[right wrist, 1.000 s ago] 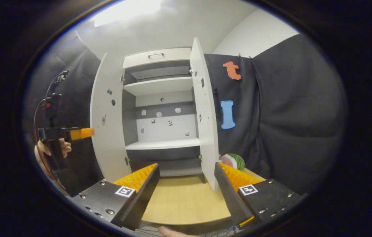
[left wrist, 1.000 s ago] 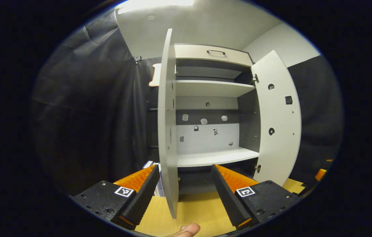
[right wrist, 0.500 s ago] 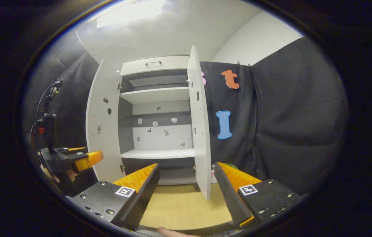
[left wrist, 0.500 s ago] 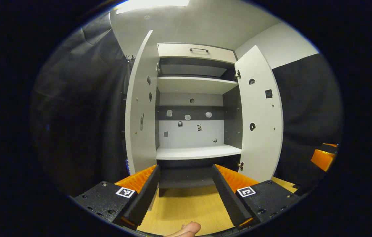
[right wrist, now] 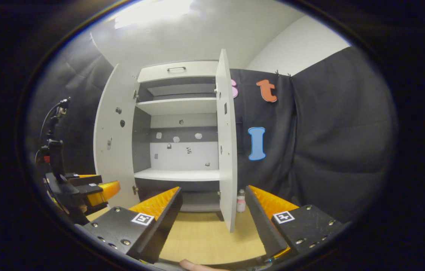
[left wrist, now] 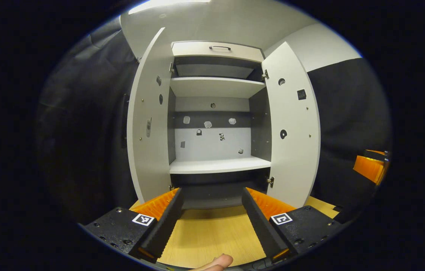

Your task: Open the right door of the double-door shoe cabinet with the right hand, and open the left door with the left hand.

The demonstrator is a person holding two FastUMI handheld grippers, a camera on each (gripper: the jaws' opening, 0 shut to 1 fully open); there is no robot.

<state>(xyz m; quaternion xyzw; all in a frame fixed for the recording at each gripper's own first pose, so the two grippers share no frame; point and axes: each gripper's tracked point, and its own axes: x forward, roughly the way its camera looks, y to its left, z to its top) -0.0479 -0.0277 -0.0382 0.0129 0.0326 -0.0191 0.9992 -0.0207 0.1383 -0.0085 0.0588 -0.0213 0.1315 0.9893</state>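
Your left gripper [left wrist: 210, 226] points straight into the shoe cabinet [left wrist: 216, 113], its fingers spread wide with nothing between them, hovering over the wooden tabletop [left wrist: 212, 237] short of the cabinet's base. From here both doors stand swung outward: the left door [left wrist: 148, 116] shows its inner face with hinge holes, and the right door [left wrist: 291, 128] does the same on the other side, so you look at the two pale shelves [left wrist: 218, 164] and the back panel between them. At the far right edge of this view you catch part of your right gripper [left wrist: 370, 167], off to the side of the right door. Your right gripper [right wrist: 212, 222] looks at the cabinet [right wrist: 178, 124] from farther right, so the right door [right wrist: 226, 143] appears nearly edge-on, its lower edge just above the gap between the spread, empty fingers, while the left door [right wrist: 112, 139] faces you. This view adds what the other lacks: a small bottle [right wrist: 240, 201] standing on the table beside the cabinet's right foot, and your left gripper [right wrist: 88, 186] low at the left, clear of the left door.
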